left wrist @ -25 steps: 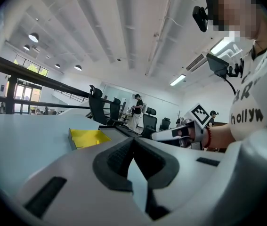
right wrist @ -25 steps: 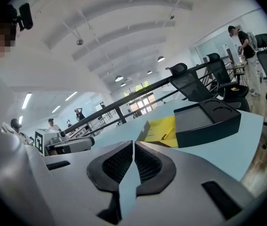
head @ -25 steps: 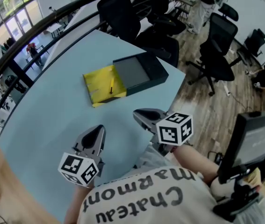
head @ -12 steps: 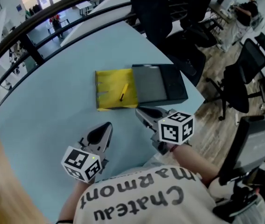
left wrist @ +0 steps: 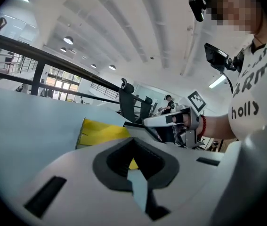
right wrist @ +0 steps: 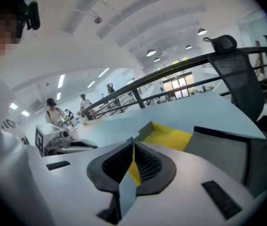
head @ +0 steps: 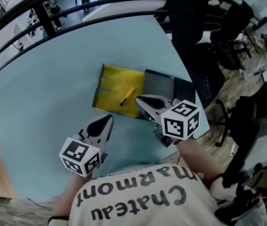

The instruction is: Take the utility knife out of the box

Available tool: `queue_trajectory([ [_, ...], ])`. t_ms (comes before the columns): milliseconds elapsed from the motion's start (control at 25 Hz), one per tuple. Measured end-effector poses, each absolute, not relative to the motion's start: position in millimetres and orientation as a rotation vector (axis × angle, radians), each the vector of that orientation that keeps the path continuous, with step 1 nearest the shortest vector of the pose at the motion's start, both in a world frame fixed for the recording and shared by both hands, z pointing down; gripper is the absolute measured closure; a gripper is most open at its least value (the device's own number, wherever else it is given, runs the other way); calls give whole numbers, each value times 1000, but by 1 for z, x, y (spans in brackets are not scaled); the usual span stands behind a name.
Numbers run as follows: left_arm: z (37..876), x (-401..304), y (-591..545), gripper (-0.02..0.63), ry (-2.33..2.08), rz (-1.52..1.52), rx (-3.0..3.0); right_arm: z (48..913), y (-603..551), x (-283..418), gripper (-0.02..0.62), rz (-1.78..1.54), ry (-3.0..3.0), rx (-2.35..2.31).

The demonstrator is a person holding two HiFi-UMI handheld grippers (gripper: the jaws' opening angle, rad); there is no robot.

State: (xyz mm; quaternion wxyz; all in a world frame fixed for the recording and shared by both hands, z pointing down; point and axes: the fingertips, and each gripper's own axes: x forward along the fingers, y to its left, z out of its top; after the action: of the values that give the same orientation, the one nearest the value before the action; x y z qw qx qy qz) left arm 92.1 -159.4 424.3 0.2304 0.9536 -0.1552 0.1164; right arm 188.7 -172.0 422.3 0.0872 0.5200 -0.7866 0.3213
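A yellow utility knife (head: 127,96) lies in the yellow inner tray (head: 116,81) of a box, slid out of its dark sleeve (head: 164,85) on the pale blue table (head: 44,79). My right gripper (head: 141,100) is shut and empty, its tip over the tray's near edge beside the sleeve. My left gripper (head: 106,122) is shut and empty too, a short way in front of the tray. The left gripper view shows its jaws (left wrist: 132,142) together, the tray (left wrist: 100,131) ahead and the right gripper (left wrist: 164,121). The right gripper view shows its tip (right wrist: 133,142), the tray (right wrist: 171,136) and the sleeve (right wrist: 220,149).
The table's right edge runs just past the sleeve, with black office chairs (head: 194,18) and wooden floor (head: 232,88) beyond. A dark railing (head: 53,11) curves round the far side. The person's shirt (head: 138,197) fills the bottom of the head view.
Both grippers have moved forward toward the box. The right tip now reaches the tray's near edge; the left has closed up on the tray. Both stay shut.
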Motion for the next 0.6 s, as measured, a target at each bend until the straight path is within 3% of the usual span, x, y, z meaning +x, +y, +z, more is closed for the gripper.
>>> queue_trajectory([
  [600, 442, 134, -170, 604, -587, 507, 2619, 477, -204, 181, 554, 207, -2149, 447],
])
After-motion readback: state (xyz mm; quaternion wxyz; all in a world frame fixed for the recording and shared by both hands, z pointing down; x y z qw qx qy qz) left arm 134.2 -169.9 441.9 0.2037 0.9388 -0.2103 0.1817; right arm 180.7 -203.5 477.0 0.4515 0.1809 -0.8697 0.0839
